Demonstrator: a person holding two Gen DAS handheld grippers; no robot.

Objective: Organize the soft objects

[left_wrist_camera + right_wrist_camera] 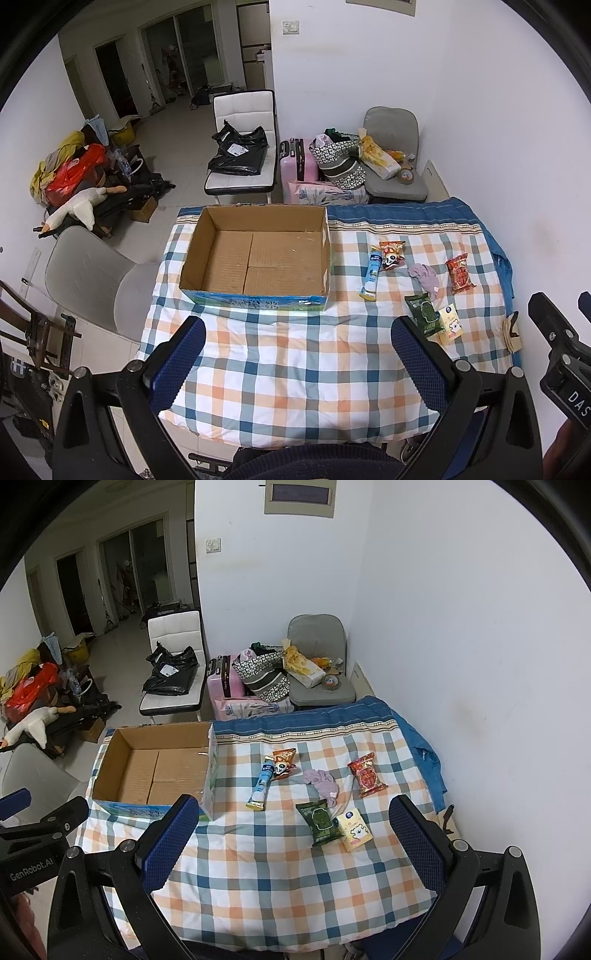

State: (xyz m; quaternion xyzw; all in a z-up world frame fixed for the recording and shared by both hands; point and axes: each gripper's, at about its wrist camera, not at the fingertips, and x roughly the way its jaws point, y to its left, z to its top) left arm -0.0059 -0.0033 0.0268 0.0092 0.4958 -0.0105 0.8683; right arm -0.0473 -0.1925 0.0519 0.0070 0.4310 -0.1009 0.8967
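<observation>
An empty cardboard box point(258, 258) point(155, 768) stands on the left of a checked cloth point(295, 369) point(277, 878). To its right lie a blue tube point(372, 275) point(263, 783), an orange panda snack bag point(391, 254) point(283, 762), a lilac cloth point(424, 278) point(322, 781), a red packet point(460, 273) point(367, 774), a green wipes pack point(424, 314) point(320, 822) and a yellow tissue pack point(451, 325) point(355, 829). My left gripper point(295, 354) and my right gripper point(293, 834) are both open and empty, above the near part of the table.
A grey chair point(88, 280) stands left of the table. Behind the table are a white chair with a black bag point(240, 151), a pink suitcase point(297, 160) and a grey chair with bags point(391, 162). A white wall is on the right.
</observation>
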